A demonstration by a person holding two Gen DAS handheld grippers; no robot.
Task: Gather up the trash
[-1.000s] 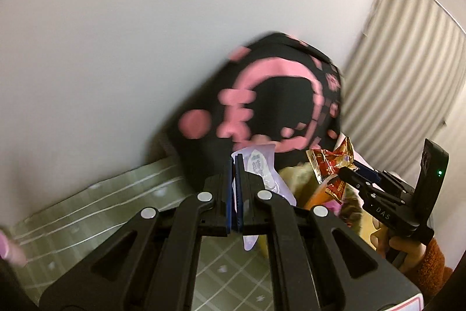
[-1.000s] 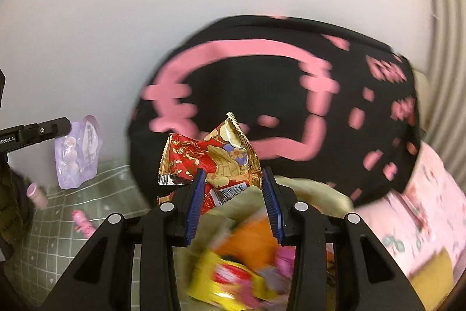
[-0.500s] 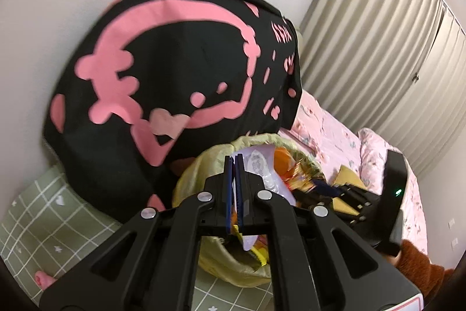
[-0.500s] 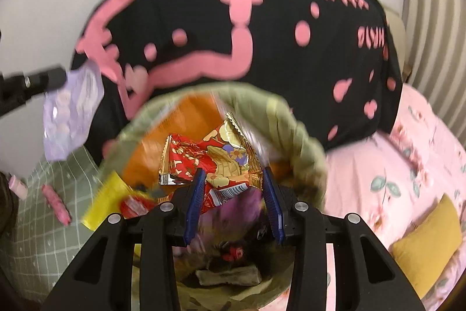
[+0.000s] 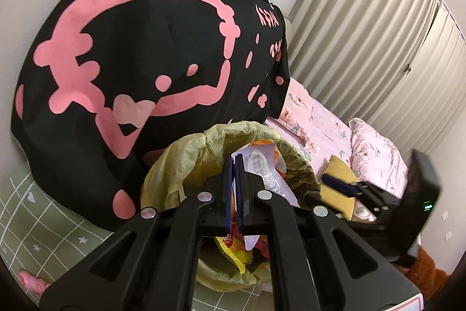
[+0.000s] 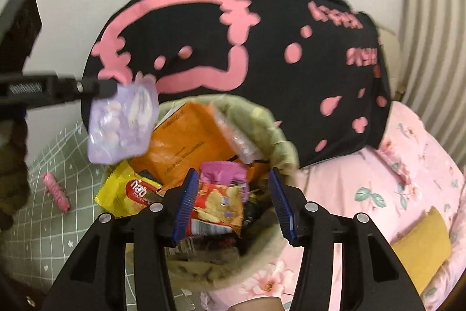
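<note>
A bin lined with a yellowish bag (image 5: pixel 174 162) (image 6: pixel 262 118) holds several snack packets, among them an orange packet (image 6: pixel 189 142) and a yellow wafer pack (image 6: pixel 131 191). My left gripper (image 5: pixel 233 158) (image 6: pixel 109 86) is shut on a lilac wrapper (image 5: pixel 262 168) (image 6: pixel 122 121), which hangs over the bin's left rim. Over the bin mouth, my right gripper (image 6: pixel 232 174) (image 5: pixel 340 185) has its jaws opening. A red snack wrapper (image 6: pixel 215 206) lies loose between and below them, its left edge at the left pad, above the other trash. A pink wrapper (image 6: pixel 224 172) lies just behind it.
A big black cushion with pink markings (image 5: pixel 131 48) leans on the wall behind the bin. A green checked mat (image 5: pixel 35 223) lies to the left with a pink wrapped sweet (image 6: pixel 56 191) on it. Right of the bin are a pink bed (image 6: pixel 407 165), a yellow pillow (image 6: pixel 419 247) and curtains (image 5: pixel 378 34).
Both grippers came in over the bin and lower. The right jaws have widened and let go of the red wrapper, which now sits lower among the trash. The left still holds the lilac wrapper.
</note>
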